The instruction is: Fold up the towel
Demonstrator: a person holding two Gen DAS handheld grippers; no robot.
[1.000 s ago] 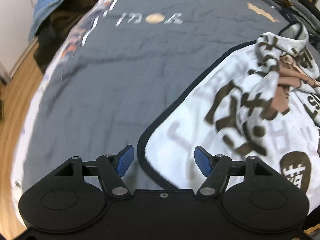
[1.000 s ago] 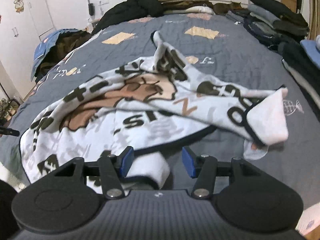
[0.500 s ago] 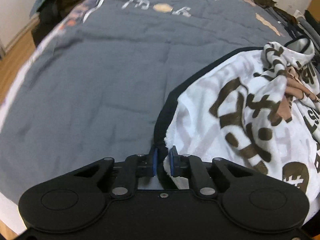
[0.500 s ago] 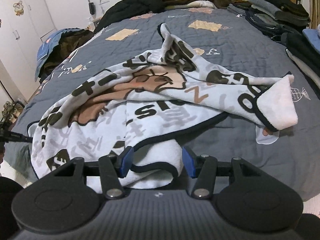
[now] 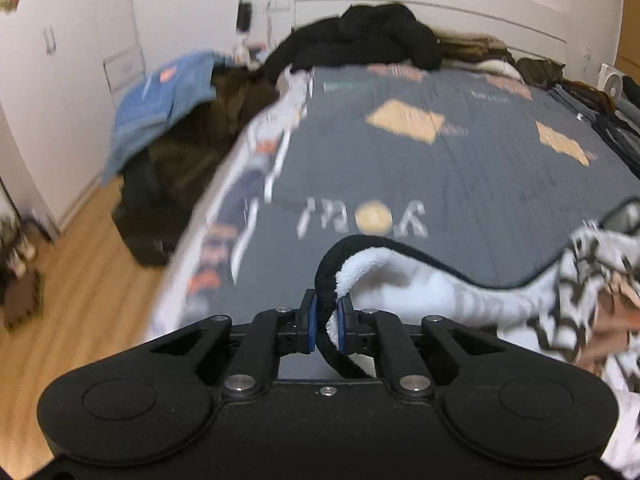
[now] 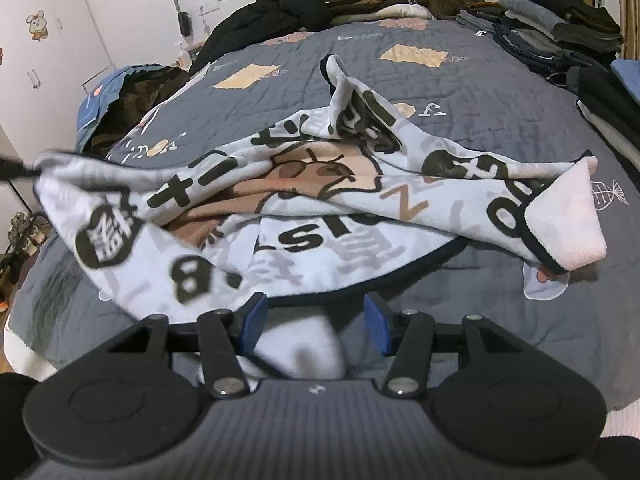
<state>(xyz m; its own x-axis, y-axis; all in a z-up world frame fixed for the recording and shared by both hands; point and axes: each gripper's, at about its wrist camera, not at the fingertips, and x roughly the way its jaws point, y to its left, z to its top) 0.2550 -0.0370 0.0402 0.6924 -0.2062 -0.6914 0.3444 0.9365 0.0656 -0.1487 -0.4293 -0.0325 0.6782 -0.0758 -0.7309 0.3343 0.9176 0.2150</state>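
While the towel (image 6: pixel 304 200) lies rumpled across the grey bedspread (image 6: pixel 500 120), the left gripper (image 5: pixel 325 322) has its jaws clamped on the dark-trimmed corner, lifted clear of the bed; the right gripper (image 6: pixel 316 322) hovers with jaws spread wide, a white fold of towel lying between its fingers; folded clothes (image 6: pixel 560 32) line the far edge.

Left gripper (image 5: pixel 324 328), wide open a second ago, now clamps the black-trimmed corner of the towel (image 6: pixel 304 216) and carries it above the quilt (image 5: pixel 460 184); its view tilts up toward the headboard. Right gripper (image 6: pixel 314 322) appears slightly closer to the near hem, blurred there.
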